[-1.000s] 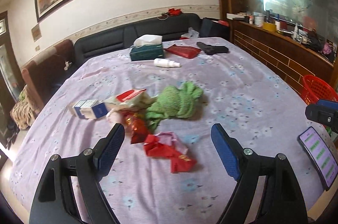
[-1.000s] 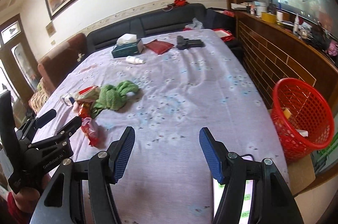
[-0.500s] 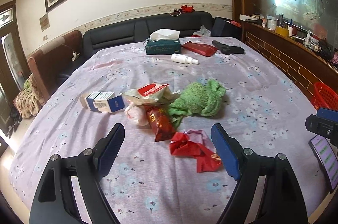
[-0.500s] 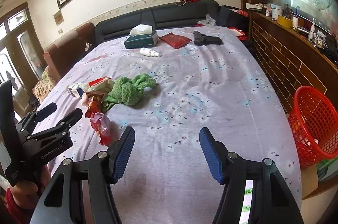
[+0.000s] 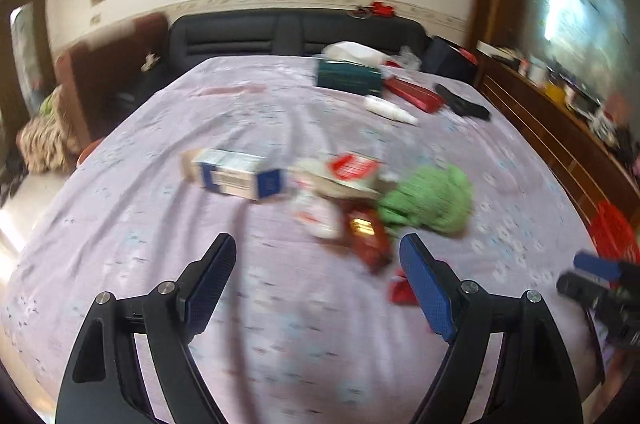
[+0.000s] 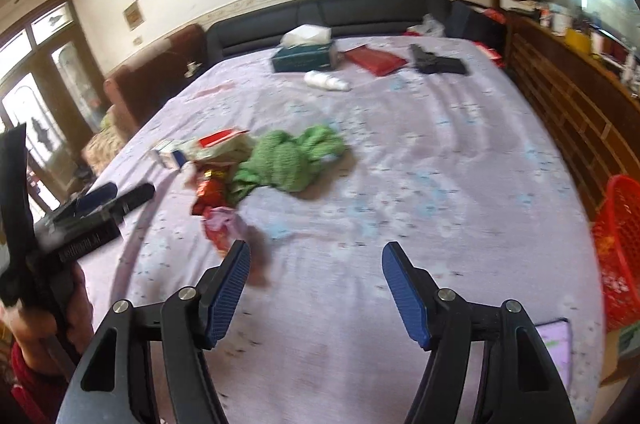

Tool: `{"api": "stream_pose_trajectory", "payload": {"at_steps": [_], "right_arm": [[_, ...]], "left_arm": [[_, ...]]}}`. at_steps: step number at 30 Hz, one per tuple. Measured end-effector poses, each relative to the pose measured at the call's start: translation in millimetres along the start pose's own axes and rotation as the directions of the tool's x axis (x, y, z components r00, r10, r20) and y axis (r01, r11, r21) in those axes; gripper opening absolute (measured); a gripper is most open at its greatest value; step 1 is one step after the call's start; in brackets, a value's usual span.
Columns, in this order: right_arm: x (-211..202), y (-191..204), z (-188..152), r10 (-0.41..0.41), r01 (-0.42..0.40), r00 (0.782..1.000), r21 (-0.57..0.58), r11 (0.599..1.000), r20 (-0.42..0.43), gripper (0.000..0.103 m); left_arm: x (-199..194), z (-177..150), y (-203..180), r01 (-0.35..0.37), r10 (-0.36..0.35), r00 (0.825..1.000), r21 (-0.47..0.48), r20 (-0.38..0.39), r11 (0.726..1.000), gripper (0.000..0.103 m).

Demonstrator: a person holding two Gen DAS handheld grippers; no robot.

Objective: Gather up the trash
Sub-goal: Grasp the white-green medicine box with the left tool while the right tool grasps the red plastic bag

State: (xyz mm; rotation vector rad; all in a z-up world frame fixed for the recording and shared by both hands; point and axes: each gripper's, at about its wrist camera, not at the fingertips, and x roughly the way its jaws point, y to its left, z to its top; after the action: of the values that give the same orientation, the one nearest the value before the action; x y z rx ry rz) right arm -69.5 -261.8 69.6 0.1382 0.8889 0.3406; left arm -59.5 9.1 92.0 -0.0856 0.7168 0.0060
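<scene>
A heap of litter lies mid-table on the lilac cloth: a blue-and-white carton [image 5: 236, 178], a red-and-white packet [image 5: 352, 168], a dark red foil wrapper [image 5: 368, 236], a white crumpled wrapper [image 5: 316, 216] and a red scrap [image 5: 400, 290]. My left gripper [image 5: 320, 260] hovers open just short of the heap, nothing between its fingers. The red scrap shows again as a pink-red wrapper [image 6: 220, 228] beside the left finger of my right gripper [image 6: 316, 264]; its jaws are opening, with nothing between them. A red mesh basket [image 6: 618, 256] stands off the table's right edge.
A green knitted cloth [image 6: 292, 160] lies against the litter. Far across the table sit a tissue box [image 6: 304, 58], a white bottle [image 6: 326, 81], a red pouch [image 6: 374, 60] and a black object [image 6: 438, 64]. A phone [image 6: 554, 342] rests at the near right edge. A dark sofa [image 6: 320, 14] lines the far side.
Both views have swung left across the table. The carton and packets now sit ahead of the left gripper, and the pink-red wrapper is close to the right gripper's left finger. The right jaws have widened slightly.
</scene>
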Motion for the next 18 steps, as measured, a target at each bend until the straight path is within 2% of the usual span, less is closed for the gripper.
{"api": "stream_pose_trajectory", "payload": {"at_steps": [6, 12, 14, 15, 16, 18], "right_arm": [[43, 41, 7, 0.116, -0.122, 0.99, -0.082, 0.989, -0.075, 0.077], [95, 68, 10, 0.088, -0.116, 0.986, -0.207, 0.971, -0.139, 0.078], [104, 70, 8, 0.089, -0.122, 0.984, -0.211, 0.97, -0.156, 0.051], [106, 70, 7, 0.096, -0.131, 0.981, -0.205, 0.97, -0.17, 0.028], [109, 70, 6, 0.103, -0.141, 0.977, -0.201, 0.969, -0.186, 0.024], [107, 69, 3, 0.108, -0.143, 0.977, -0.193, 0.971, -0.184, 0.024]], "left_arm": [[15, 18, 64, -0.047, 0.042, 0.998, -0.126, -0.042, 0.991, 0.083], [38, 30, 98, -0.022, 0.003, 0.995, -0.193, -0.098, 0.981, 0.083], [48, 35, 106, -0.017, -0.008, 0.993, -0.211, -0.115, 0.977, 0.083], [58, 40, 110, -0.018, -0.014, 0.989, -0.217, -0.144, 0.976, 0.083], [68, 44, 113, -0.02, -0.018, 0.987, -0.227, -0.162, 0.974, 0.083], [82, 52, 118, -0.016, -0.031, 0.983, -0.25, -0.183, 0.968, 0.083]]}}
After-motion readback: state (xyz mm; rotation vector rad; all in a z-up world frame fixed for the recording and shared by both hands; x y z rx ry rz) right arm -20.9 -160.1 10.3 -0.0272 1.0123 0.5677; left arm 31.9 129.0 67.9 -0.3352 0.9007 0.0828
